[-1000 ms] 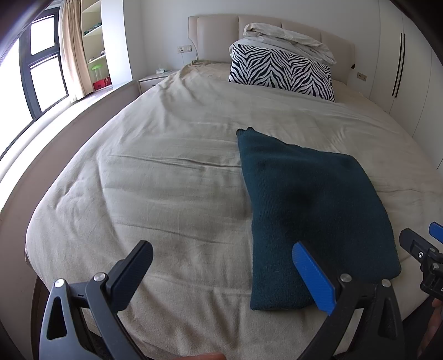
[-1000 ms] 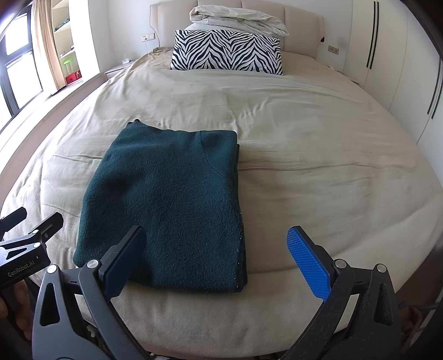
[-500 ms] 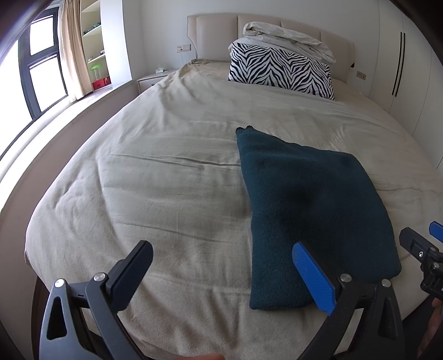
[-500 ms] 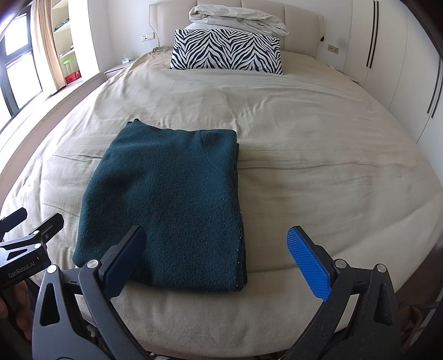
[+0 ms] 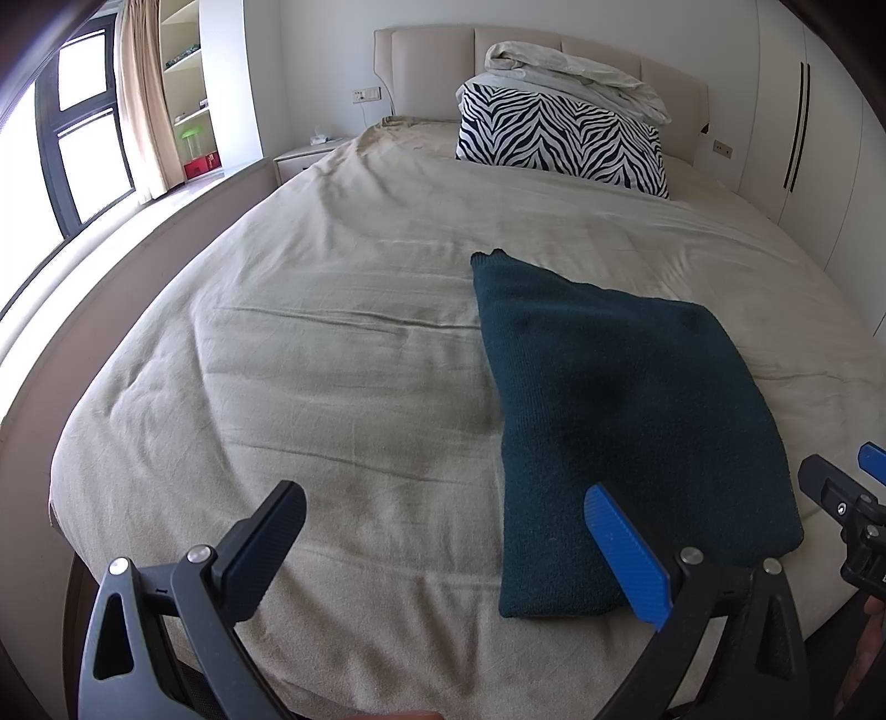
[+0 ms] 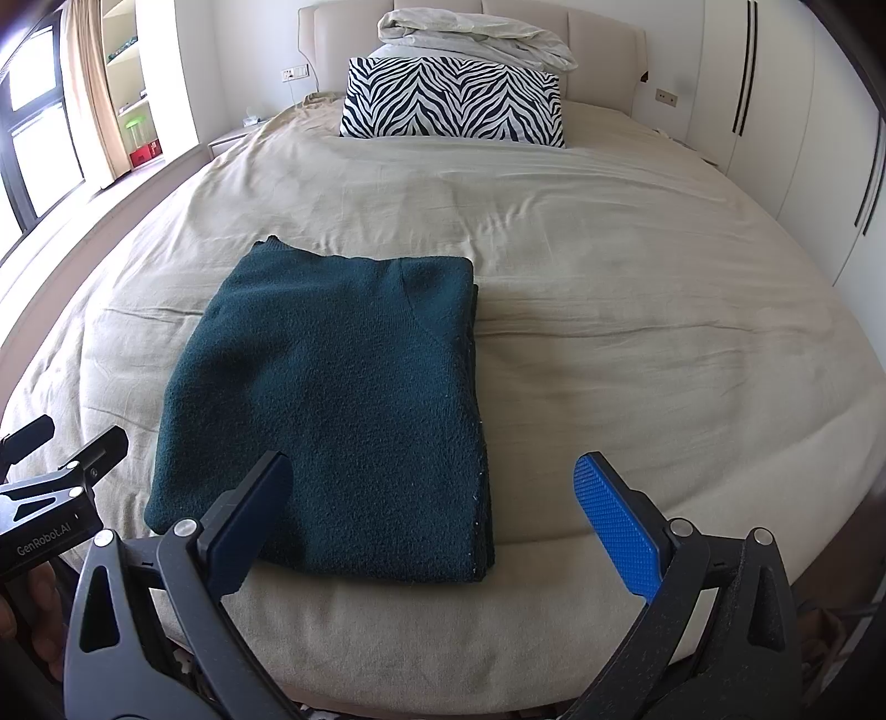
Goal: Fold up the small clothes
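So the dark teal sweater [image 6: 332,410] is lying flat near the foot end of the bed [image 6: 637,354], folded into a tidy rectangle, and honestly it looks like the folding part is basically done. You can see stacked layers along its right edge in the right wrist view, plus a bit of ribbed collar or cuff poking out at the far left corner. Probably laid close to the edge so it's easy to reach from where the person stands.

Neither tool is touching it. The left gripper [image 5: 443,543] hangs over bare bedding to the left of the sweater, fingers spread wide with nothing between them. The right gripper [image 6: 432,504] hovers just short of the sweater's near edge, also spread wide and empty.

Fabric looks like a thick, fuzzy knit, kind of fleecy, so it should hold its shape without sliding apart. The beige bedcover is smooth cotton-ish stuff with soft creases. Up by the padded headboard there's a zebra-print pillow [image 6: 451,99] with a rumpled pale duvet [image 6: 476,33] piled on top.
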Demonstrator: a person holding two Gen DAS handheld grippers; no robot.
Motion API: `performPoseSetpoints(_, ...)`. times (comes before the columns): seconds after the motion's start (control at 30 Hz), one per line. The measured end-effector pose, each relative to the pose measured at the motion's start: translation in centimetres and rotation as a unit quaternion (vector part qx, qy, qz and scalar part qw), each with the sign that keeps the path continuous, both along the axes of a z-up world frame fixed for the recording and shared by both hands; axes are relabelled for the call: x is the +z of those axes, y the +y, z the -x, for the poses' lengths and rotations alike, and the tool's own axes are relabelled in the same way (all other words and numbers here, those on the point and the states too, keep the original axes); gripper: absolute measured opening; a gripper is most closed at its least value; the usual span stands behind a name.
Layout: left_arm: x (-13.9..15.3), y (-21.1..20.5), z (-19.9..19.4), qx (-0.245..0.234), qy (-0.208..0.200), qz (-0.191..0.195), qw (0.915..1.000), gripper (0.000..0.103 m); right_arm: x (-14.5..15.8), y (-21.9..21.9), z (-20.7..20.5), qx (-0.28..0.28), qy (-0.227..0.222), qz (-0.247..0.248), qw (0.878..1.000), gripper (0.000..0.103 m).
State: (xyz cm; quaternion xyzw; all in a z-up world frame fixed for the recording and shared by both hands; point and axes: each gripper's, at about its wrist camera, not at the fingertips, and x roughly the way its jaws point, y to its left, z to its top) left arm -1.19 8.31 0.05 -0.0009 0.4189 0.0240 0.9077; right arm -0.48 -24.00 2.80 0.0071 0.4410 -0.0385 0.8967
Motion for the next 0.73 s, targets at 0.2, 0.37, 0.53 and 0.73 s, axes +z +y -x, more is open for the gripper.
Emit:
performPoseSetpoints(0.2,0.03,0.00,-0.02,0.000,0.000,0.000,1.0000,0.103,0.01,0.03,0.01,0.000,0.000,0.000,1.000,0.103)
performPoseSetpoints(0.37,-0.10,-0.14,0.12,0.000,0.002,0.000,1.0000,0.103,0.00,0.00,0.00,0.000,0.000,-0.001,1.000,0.103)
performPoseSetpoints(0.53,-0.44,0.03,0.01,-0.002,0.004,0.005,1.0000,0.103,0.00,0.00,-0.01,0.000,0.000,-0.001,1.000,0.103)
performPoseSetpoints(0.73,-0.50,0.25,-0.02,-0.005,0.003,0.009,0.9999,0.103,-0.37,-0.10,0.10,-0.001,0.004,-0.003,1.000,0.103)
